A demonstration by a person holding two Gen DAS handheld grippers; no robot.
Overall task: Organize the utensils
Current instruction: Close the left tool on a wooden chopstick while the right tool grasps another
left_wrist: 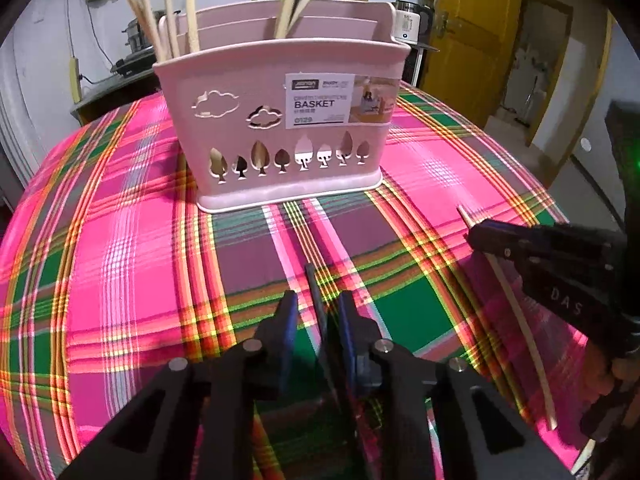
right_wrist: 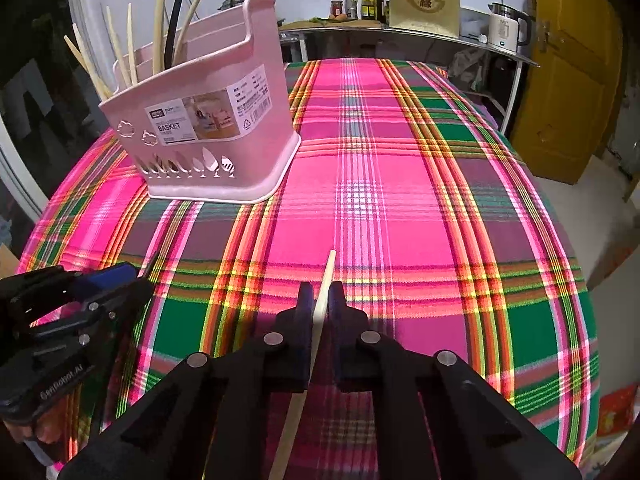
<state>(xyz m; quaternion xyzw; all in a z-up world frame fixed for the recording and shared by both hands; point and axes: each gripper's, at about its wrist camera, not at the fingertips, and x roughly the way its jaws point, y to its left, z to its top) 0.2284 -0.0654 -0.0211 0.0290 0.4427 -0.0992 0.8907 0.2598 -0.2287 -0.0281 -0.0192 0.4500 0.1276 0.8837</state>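
Note:
A pink basket (left_wrist: pixel 280 120) stands on the plaid tablecloth and holds several pale chopsticks (left_wrist: pixel 192 12) and one dark one; it also shows in the right wrist view (right_wrist: pixel 208 120). My left gripper (left_wrist: pixel 318 308) is around a dark chopstick (left_wrist: pixel 314 288) lying on the cloth, with the jaws a little apart from it. My right gripper (right_wrist: pixel 322 300) is shut on a pale chopstick (right_wrist: pixel 326 284), low over the cloth. In the left wrist view the right gripper (left_wrist: pixel 476 232) sits at the right with the pale chopstick (left_wrist: pixel 516 296).
The plaid cloth (right_wrist: pixel 400 200) covers the round table. A counter (right_wrist: pixel 400 28) behind holds bottles, a box and a white kettle (right_wrist: pixel 506 28). A yellow door (right_wrist: pixel 568 80) stands at the right. The left gripper shows at lower left (right_wrist: pixel 116 280).

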